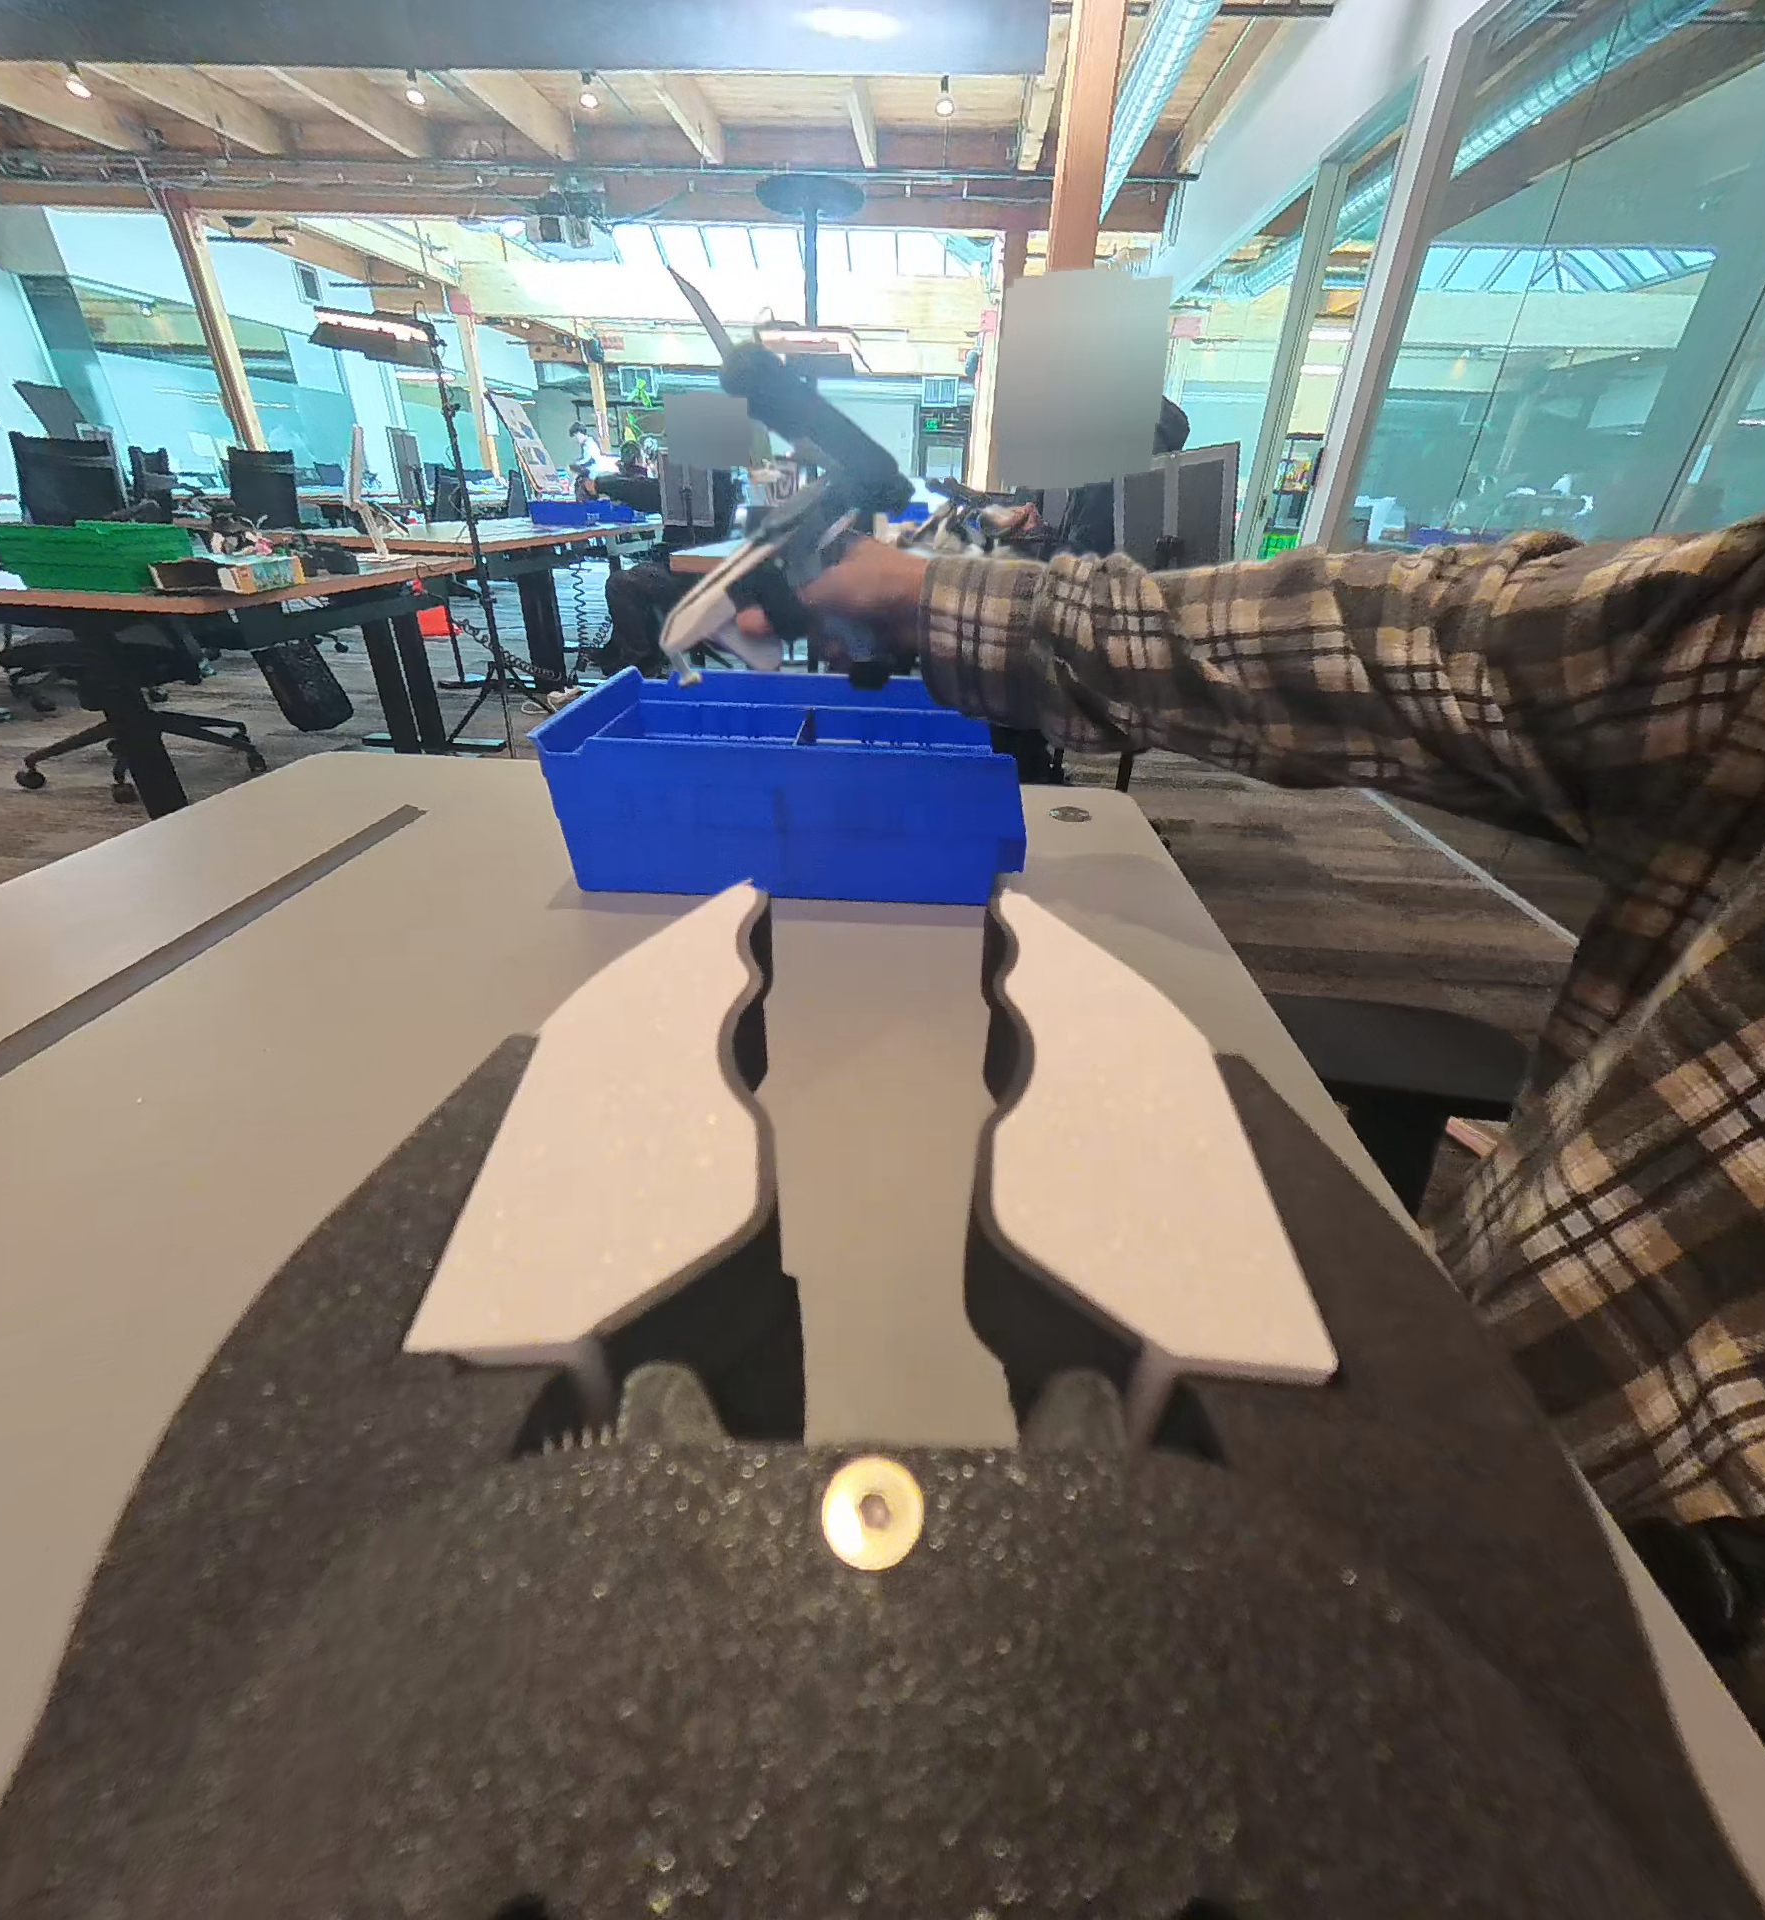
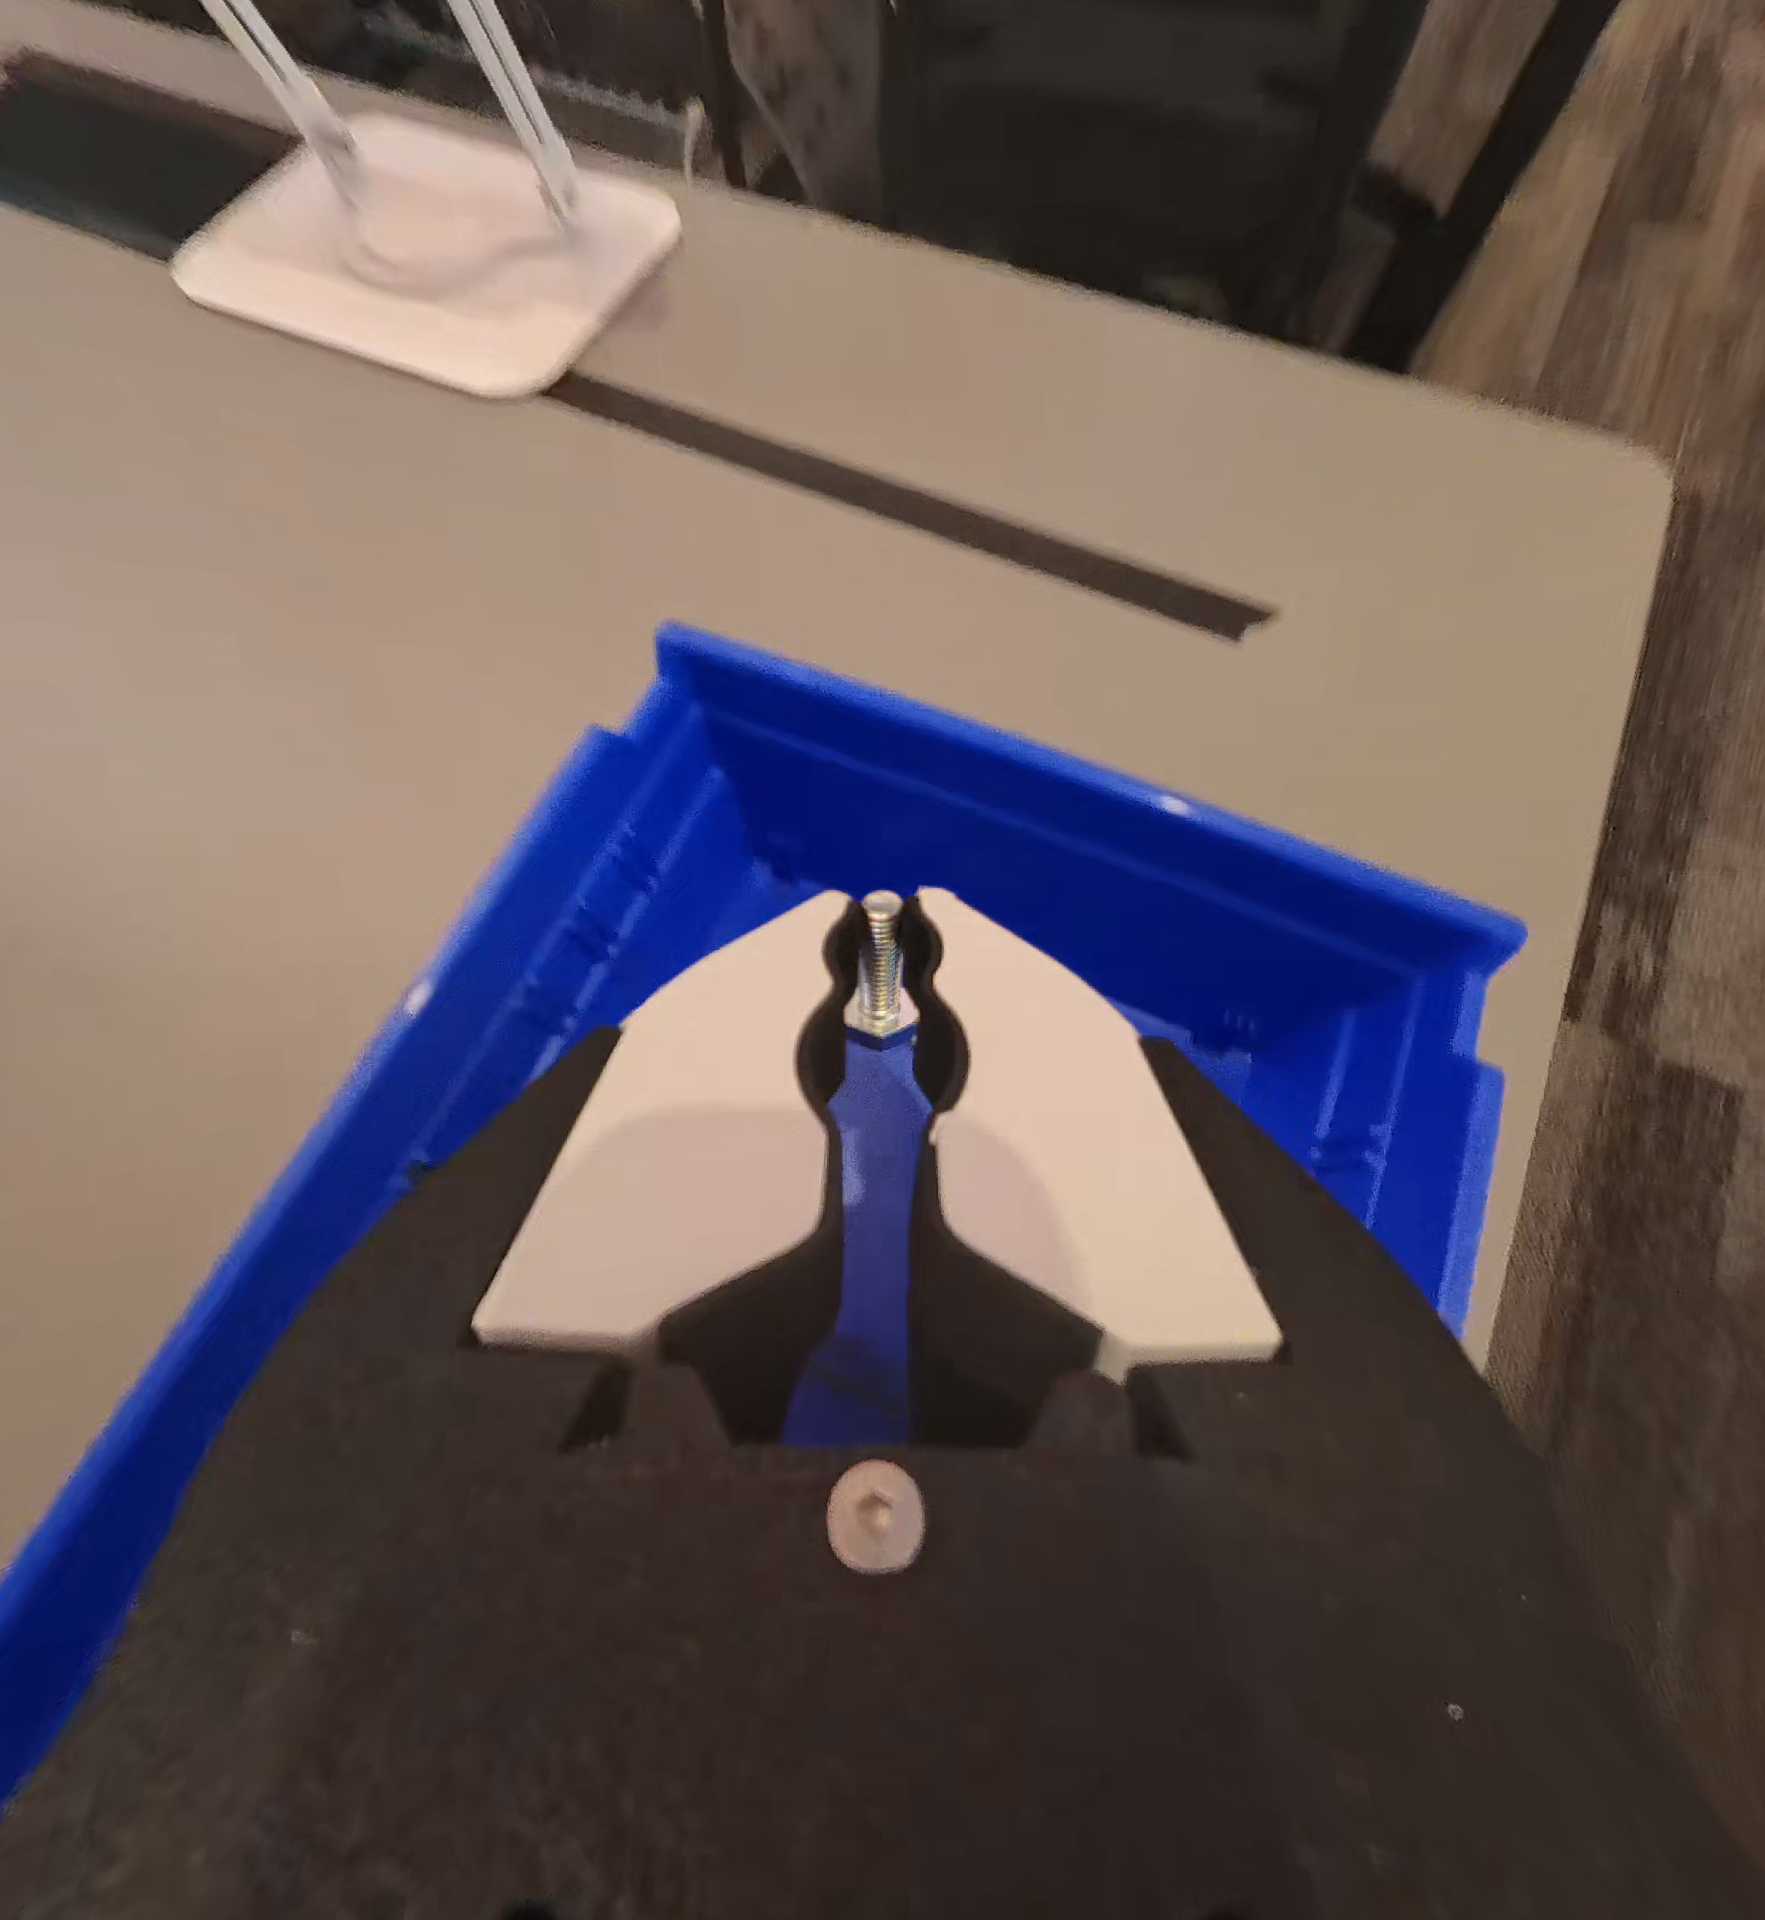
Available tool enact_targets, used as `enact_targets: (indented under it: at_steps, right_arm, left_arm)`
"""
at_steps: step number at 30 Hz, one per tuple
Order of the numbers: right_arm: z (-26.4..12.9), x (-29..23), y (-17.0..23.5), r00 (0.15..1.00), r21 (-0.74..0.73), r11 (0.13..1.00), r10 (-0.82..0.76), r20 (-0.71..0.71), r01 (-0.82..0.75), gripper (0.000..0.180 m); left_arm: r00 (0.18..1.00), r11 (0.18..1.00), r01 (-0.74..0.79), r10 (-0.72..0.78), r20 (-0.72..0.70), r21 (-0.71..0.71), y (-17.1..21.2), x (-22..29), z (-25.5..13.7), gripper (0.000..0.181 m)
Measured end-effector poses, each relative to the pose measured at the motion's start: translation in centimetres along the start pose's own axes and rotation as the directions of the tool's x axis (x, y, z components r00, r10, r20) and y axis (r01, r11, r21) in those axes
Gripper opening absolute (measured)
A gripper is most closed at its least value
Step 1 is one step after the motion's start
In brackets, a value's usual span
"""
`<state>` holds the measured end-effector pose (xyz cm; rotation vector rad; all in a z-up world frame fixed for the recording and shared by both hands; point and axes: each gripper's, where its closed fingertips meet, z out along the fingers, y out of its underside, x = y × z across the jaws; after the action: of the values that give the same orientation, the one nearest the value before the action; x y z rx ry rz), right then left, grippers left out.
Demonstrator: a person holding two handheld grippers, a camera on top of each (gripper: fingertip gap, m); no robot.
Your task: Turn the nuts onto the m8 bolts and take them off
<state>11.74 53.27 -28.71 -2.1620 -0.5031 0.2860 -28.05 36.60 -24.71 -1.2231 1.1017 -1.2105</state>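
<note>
My right gripper [image 2: 880, 914] is shut on a silver bolt [image 2: 879, 966], held by its threaded shaft with the hex head toward the camera. It hangs over a corner of the blue bin [image 2: 1117, 821]. In the left wrist view the same gripper [image 1: 686, 665] is above the far left rim of the blue bin [image 1: 784, 831], the bolt [image 1: 686, 675] pointing down from its tips. My left gripper [image 1: 873, 914] is open and empty, low over the grey table [image 1: 234, 1039] just in front of the bin. The bin's contents are hidden.
A person's arm in a plaid sleeve [image 1: 1377, 665] reaches across from the right. A white stand base [image 2: 431, 270] sits at the table's far side beside a dark slot [image 2: 919, 509]. The table edge and carpet floor [image 2: 1688, 935] lie right of the bin. There is about 45 cm between the tips of the two grippers.
</note>
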Motion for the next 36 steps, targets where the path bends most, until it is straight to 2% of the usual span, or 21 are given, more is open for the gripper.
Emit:
enact_targets:
  at_steps: [5,9,15,19,24,27,31,36]
  right_arm:
    - [1.5,0.9,4.3,1.000,-0.168,0.985,0.026,-0.003,-0.026,0.008]
    - [2.0,0.9,5.4,1.000,-0.222,0.975,0.025,0.000,-0.024,0.009]
    - [1.4,0.7,3.7,1.000,-0.148,0.989,0.028,0.008,-0.027,0.019]
    - [-0.7,-1.1,-1.5,0.999,0.014,1.000,-0.012,0.042,0.012,0.025]
    - [-4.2,-7.7,-9.1,0.980,0.213,0.969,-0.156,0.120,0.128,0.030]
    - [-5.4,-13.5,-11.7,0.948,0.311,0.930,-0.261,0.182,0.196,0.033]
    - [-4.5,-21.1,-11.4,0.891,0.393,0.884,-0.371,0.261,0.253,0.035]
    - [-0.1,-27.5,-7.0,0.828,0.431,0.858,-0.443,0.343,0.280,0.036]
  left_arm:
    - [1.000,1.000,0.000,0.000,-0.001,-0.004,0.1,0.0,0.0,0.036]
    - [1.000,1.000,0.000,0.000,-0.002,-0.005,0.1,0.0,-0.1,0.034]
    - [1.000,1.000,-0.002,0.002,-0.004,-0.004,0.0,0.1,-0.1,0.033]
    - [1.000,1.000,0.001,-0.001,-0.005,-0.002,0.0,0.1,-0.2,0.032]
    - [1.000,1.000,0.000,0.000,-0.005,-0.007,0.1,0.1,-0.1,0.032]
    - [1.000,1.000,0.000,0.000,-0.002,-0.007,0.1,0.0,-0.1,0.032]
    - [1.000,1.000,0.003,-0.003,0.003,-0.009,0.2,-0.1,-0.1,0.032]
    - [1.000,1.000,0.006,-0.006,0.007,-0.014,0.4,-0.3,-0.2,0.032]
